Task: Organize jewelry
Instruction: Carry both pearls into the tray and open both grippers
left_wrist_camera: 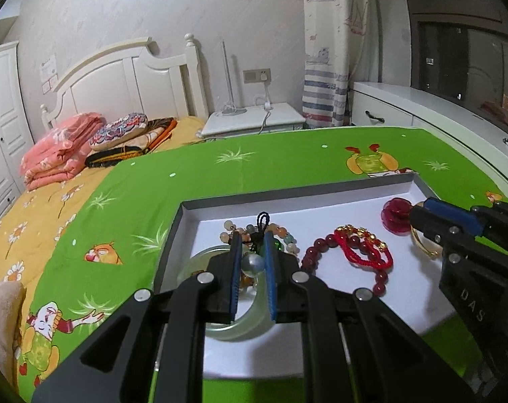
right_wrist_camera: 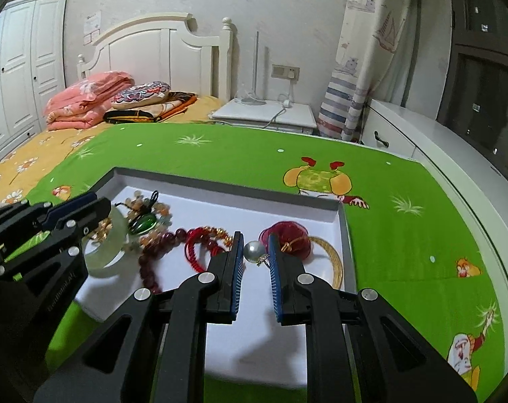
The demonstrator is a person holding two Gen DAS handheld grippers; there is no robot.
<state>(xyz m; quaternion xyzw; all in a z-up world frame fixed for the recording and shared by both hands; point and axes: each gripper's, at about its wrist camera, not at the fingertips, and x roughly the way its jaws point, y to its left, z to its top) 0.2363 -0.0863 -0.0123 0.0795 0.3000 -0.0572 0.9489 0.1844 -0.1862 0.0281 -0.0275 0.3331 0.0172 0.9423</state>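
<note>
I've got the right gripper half-open around the pearl in the white tray, pearl dead ahead between its fingers, just left of the red ornament; left gripper straddles the jade bangle, part-open too.

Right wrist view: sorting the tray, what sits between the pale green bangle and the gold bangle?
The dark red bead bracelet, red cord bracelet, a pearl between the right tongs, and a red ornament.
</note>
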